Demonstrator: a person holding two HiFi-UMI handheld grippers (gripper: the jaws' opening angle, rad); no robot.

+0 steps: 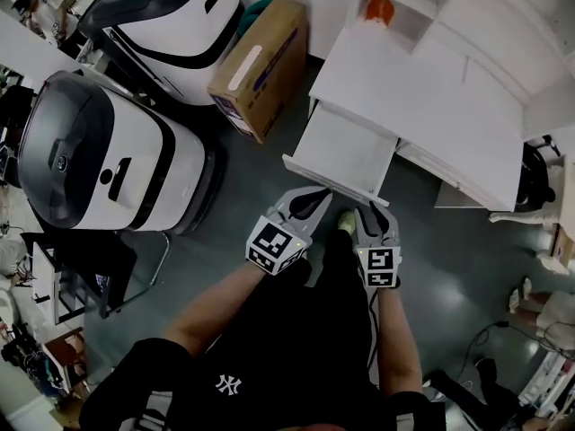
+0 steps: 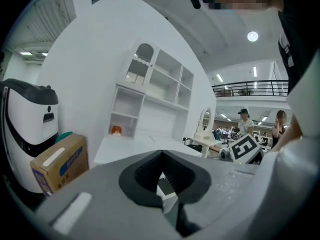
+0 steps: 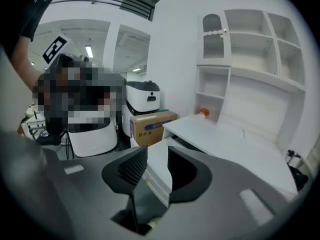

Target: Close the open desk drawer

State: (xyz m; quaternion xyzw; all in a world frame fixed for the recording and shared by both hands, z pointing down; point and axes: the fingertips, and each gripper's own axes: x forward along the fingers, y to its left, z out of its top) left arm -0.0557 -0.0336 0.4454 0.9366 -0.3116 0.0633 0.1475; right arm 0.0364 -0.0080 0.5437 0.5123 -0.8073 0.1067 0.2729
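Observation:
The white desk [image 1: 422, 88] has its drawer [image 1: 346, 146] pulled out toward me, with the drawer's front panel nearest my grippers. My left gripper [image 1: 314, 196] sits just before that front panel near its middle, and its fingertips meet with nothing between them. My right gripper [image 1: 373, 209] hovers by the panel's right end, jaws a little apart and empty. In the right gripper view the drawer [image 3: 157, 169] shows in the gap between the pads of the right gripper [image 3: 157, 156]. I cannot tell whether either gripper touches the drawer.
A cardboard box [image 1: 260, 65] lies on the floor left of the desk. Two large white and black machines [image 1: 108, 151] stand further left. An orange object [image 1: 380, 7] sits in the desk's shelf unit. My legs stand right under the grippers.

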